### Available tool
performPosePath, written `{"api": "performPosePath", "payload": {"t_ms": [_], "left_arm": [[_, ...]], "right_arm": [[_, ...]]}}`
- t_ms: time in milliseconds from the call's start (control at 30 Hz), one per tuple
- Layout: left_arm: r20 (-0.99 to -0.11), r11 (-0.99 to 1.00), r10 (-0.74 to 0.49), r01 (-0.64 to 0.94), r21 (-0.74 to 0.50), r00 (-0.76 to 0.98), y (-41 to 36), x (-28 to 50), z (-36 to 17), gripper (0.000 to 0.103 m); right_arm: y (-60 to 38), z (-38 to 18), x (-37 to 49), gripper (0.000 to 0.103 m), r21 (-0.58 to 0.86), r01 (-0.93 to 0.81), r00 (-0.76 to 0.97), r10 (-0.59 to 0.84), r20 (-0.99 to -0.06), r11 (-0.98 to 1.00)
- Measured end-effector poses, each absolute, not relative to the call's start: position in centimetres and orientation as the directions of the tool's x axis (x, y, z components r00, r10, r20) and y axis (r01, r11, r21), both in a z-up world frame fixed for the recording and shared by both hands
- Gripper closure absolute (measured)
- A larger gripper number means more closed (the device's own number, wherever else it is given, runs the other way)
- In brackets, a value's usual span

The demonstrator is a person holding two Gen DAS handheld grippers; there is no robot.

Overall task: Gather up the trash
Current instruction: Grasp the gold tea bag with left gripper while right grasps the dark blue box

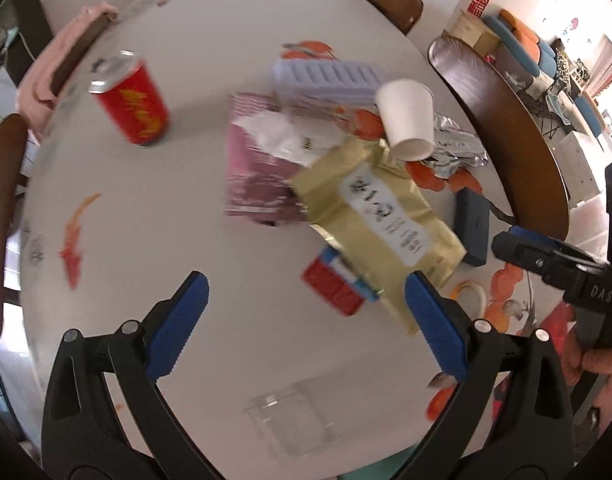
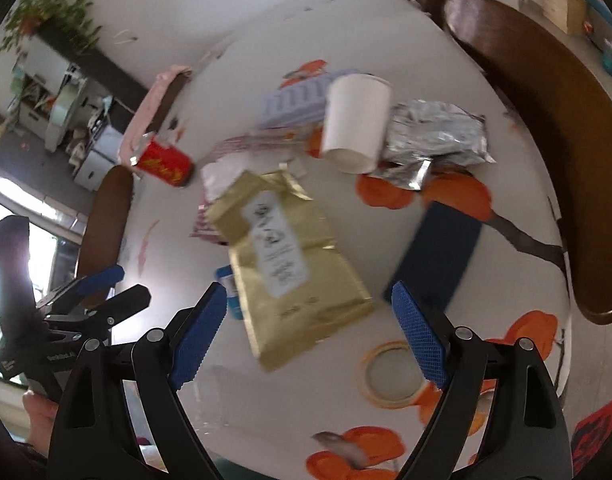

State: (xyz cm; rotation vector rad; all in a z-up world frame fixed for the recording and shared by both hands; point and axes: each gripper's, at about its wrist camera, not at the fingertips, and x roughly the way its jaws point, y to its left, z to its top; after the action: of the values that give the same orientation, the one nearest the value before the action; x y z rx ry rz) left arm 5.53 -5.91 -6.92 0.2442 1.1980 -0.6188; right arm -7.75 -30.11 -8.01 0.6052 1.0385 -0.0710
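The gold foil pouch [image 2: 294, 264] lay mid-table atop the litter — light, crinkly, slippery, I judged; best pinched at its flat bottom edge. The paper cup [image 2: 355, 120] stood just behind. Both grippers — left gripper [image 1: 306, 312], right gripper [image 2: 309, 328] — hung over it, jaws wide, empty.

Motion blur is smearing the gold pouch [image 1: 379, 216] label, unreadable. Pouch is hiding most of the red-blue box [image 1: 337, 286] at its 7 o'clock. Clear container [image 1: 290, 420] is blurring out at 6 o'clock.
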Motion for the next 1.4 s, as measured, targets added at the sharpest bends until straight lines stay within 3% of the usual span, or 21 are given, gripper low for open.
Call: {"api": "performPosePath", "payload": {"t_ms": [467, 867, 933, 1000, 1067, 1133, 1167, 1400], "left_arm": [[-0.946, 0.828, -0.228, 0.557, -0.064, 0.229, -11.7, 8.9, -10.3, 0.007], [-0.957, 0.809, -0.232, 0.581, -0.091, 0.172, -13.4, 10.4, -13.4, 0.008], [-0.959, 0.802, -0.234, 0.590, -0.096, 0.162, -13.8, 10.4, -13.9, 0.019], [-0.961, 0.788, -0.247, 0.603, -0.127, 0.120, -14.3, 10.3, -14.4, 0.041], [-0.961, 0.783, -0.255, 0.606, -0.139, 0.110, -14.4, 10.3, -14.8, 0.043], [-0.959, 0.784, -0.257, 0.606, -0.134, 0.120, -14.4, 10.2, -14.8, 0.051], [-0.959, 0.783, -0.253, 0.610, -0.124, 0.129, -14.5, 10.3, -14.8, 0.061], [-0.950, 0.781, -0.282, 0.607, -0.145, 0.136, -13.8, 10.8, -14.0, 0.082]], "right_arm": [[-35.2, -11.6, -7.4, 0.019, 0.405, 0.435, 0.464, 0.186, -0.866, 0.804], [-34.5, -14.2, -5.5, 0.016, 0.307, 0.496, 0.388, 0.109, -0.915, 0.813], [-34.3, -14.3, -5.2, 0.016, 0.286, 0.498, 0.384, 0.087, -0.919, 0.819], [-33.9, -14.2, -5.1, 0.017, 0.257, 0.499, 0.378, 0.059, -0.924, 0.828], [-33.5, -14.1, -4.9, 0.024, 0.227, 0.499, 0.371, 0.030, -0.928, 0.836], [-33.5, -14.0, -5.0, 0.044, 0.195, 0.507, 0.362, -0.002, -0.932, 0.840], [-33.7, -13.9, -5.1, 0.048, 0.201, 0.509, 0.365, 0.002, -0.931, 0.837], [-34.4, -13.6, -5.4, 0.048, 0.267, 0.520, 0.385, 0.057, -0.921, 0.812]]}}
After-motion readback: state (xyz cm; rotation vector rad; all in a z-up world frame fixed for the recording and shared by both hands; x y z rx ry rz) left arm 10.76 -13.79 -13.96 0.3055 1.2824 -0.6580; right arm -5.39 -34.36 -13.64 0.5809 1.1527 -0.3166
